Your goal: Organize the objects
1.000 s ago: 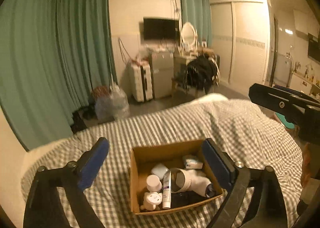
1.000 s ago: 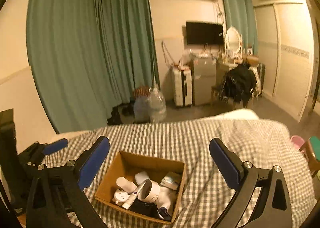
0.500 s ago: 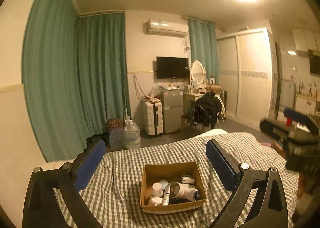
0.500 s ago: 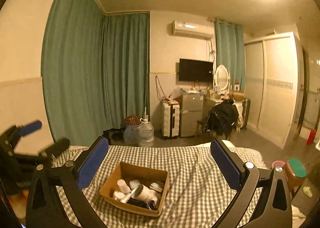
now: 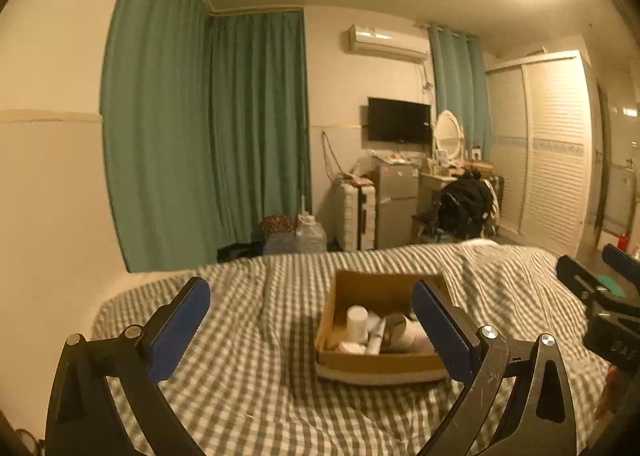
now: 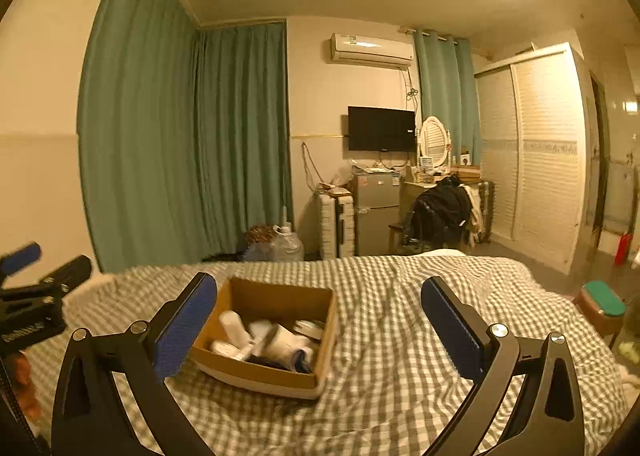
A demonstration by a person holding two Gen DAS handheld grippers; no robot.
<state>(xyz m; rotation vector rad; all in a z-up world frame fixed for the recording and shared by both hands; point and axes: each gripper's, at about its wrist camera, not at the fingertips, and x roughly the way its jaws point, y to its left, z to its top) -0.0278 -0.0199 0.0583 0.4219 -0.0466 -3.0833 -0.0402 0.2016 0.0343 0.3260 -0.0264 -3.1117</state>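
Observation:
An open cardboard box sits on the checked bedspread, holding several small toiletries, among them a white jar and a tube. It also shows in the right wrist view. My left gripper is open and empty, held above the bed with the box near its right finger. My right gripper is open and empty, with the box just inside its left finger. Each gripper shows at the edge of the other's view: the right gripper, the left gripper.
Beyond the bed stand green curtains, a white suitcase, a small fridge, a chair with dark clothes, water jugs and a white wardrobe. A green-topped stool stands by the bed's right side.
Both grippers have pulled back and tilted up from the box, so it looks smaller and more of the room shows. Both stay open and empty.

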